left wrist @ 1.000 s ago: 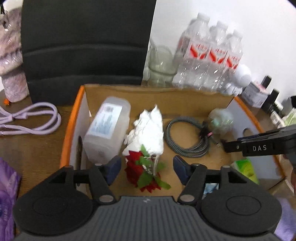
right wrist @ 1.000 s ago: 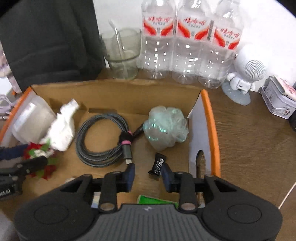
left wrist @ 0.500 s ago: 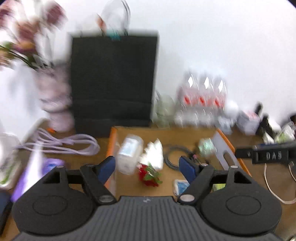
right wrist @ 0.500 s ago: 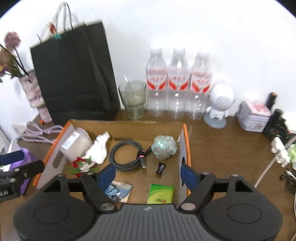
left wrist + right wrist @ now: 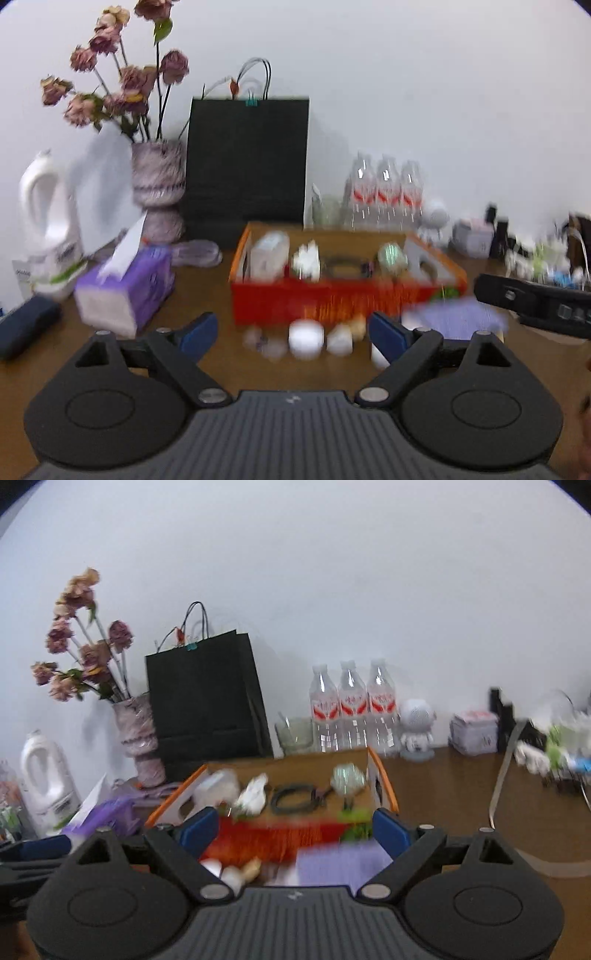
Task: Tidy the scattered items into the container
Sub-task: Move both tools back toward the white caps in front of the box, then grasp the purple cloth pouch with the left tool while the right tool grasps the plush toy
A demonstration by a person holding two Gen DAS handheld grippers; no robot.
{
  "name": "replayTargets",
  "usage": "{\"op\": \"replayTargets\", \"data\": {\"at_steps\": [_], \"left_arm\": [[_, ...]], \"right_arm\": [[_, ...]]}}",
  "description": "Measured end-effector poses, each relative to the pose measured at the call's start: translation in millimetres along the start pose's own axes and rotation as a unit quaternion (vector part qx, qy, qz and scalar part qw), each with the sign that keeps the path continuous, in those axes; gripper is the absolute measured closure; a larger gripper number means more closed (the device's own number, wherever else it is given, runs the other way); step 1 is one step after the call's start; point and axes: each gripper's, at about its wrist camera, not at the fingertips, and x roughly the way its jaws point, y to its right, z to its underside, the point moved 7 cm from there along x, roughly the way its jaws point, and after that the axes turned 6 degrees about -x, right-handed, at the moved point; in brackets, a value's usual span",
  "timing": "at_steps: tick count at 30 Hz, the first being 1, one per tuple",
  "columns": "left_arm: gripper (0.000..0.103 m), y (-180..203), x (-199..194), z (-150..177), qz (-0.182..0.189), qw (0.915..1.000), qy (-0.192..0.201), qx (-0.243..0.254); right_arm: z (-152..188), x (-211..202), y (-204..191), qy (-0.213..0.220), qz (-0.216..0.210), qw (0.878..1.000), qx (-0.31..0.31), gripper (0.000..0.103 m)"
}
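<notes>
Holding several things already, the box (image 5: 332, 299) sits mid-surface with a cable (image 5: 295, 797), tissue wad (image 5: 253, 794) and plastic bottle (image 5: 269, 251) inside. Small pale items (image 5: 306, 336) lie just before it, not yet tidied. Left hand-held gripper (image 5: 291, 330) and right hand-held gripper (image 5: 293, 829), jaws just opening, gape empty.

Brown table (image 5: 461, 786) bears orange box (image 5: 332, 299); tissue pack (image 5: 125, 291); vase (image 5: 159, 192).
</notes>
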Motion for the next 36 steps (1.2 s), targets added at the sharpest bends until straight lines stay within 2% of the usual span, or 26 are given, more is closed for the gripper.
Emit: {"op": "replayTargets", "data": {"at_steps": [2,5,7,9,12,14,18,21,25,27,28,29,31,33,36], "left_arm": [[0.01,1.2,-14.1,25.2,0.012,0.9996,-0.024,0.003],[0.009,-0.7,-28.8,55.5,0.036,0.9974,-0.057,-0.025],[0.009,1.6,-27.1,67.3,0.044,0.9957,-0.078,-0.023],[0.009,4.0,-22.6,72.0,0.035,0.9958,-0.084,-0.007],[0.009,4.0,-11.1,68.6,0.03,0.9958,-0.087,0.0],[0.009,3.4,-2.2,64.4,0.036,0.9953,-0.089,-0.004],[0.009,-0.6,15.9,58.1,0.03,0.9952,-0.093,-0.008],[0.009,-3.8,22.9,55.4,0.028,0.9949,-0.096,-0.014],[0.009,-7.9,22.8,55.2,0.032,0.9948,-0.096,-0.014],[0.009,-11.1,21.5,54.9,0.028,0.995,-0.095,-0.014],[0.009,-12.2,20.6,54.1,0.027,0.9951,-0.094,-0.015],[0.009,-13.0,19.5,53.0,0.027,0.9952,-0.092,-0.017],[0.009,-14.6,16.1,50.3,0.025,0.9959,-0.085,-0.018],[0.009,-18.2,12.0,47.7,0.016,0.9967,-0.077,-0.02],[0.01,-31.0,6.9,43.5,0.004,0.9966,-0.071,-0.041]], "right_arm": [[32.5,-25.4,-3.2,-0.012,-0.002,1.0,0.002,0.013],[72.1,-52.2,-7.2,-0.048,-0.011,0.999,-0.006,0.013],[87.9,-63.8,-8.1,-0.06,-0.003,0.998,-0.015,0.013],[97.3,-66.8,-7.5,-0.069,-0.001,0.998,-0.011,0.013],[96.5,-56.6,-6.8,-0.078,-0.01,0.997,-0.008,0.014],[87.2,-47.6,-1.9,-0.071,0.001,0.997,-0.016,0.015],[50.6,-16.9,19.8,-0.038,0.03,0.999,-0.018,0.019],[31.6,23.8,36.9,-0.05,0.055,0.997,-0.014,0.031],[37.0,72.8,49.4,-0.11,0.054,0.993,-0.001,0.076],[41.6,77.9,49.2,-0.113,0.058,0.992,0.003,0.078],[39.1,73.8,46.0,-0.109,0.062,0.992,0.002,0.087],[35.0,67.6,42.3,-0.101,0.06,0.993,0.0,0.09],[25.4,51.2,28.5,-0.088,0.031,0.996,-0.002,0.092],[18.2,28.5,9.4,-0.081,-0.036,0.996,0.016,0.093],[22.9,-10.2,-16.3,-0.08,-0.144,0.984,0.063,0.093]]}}
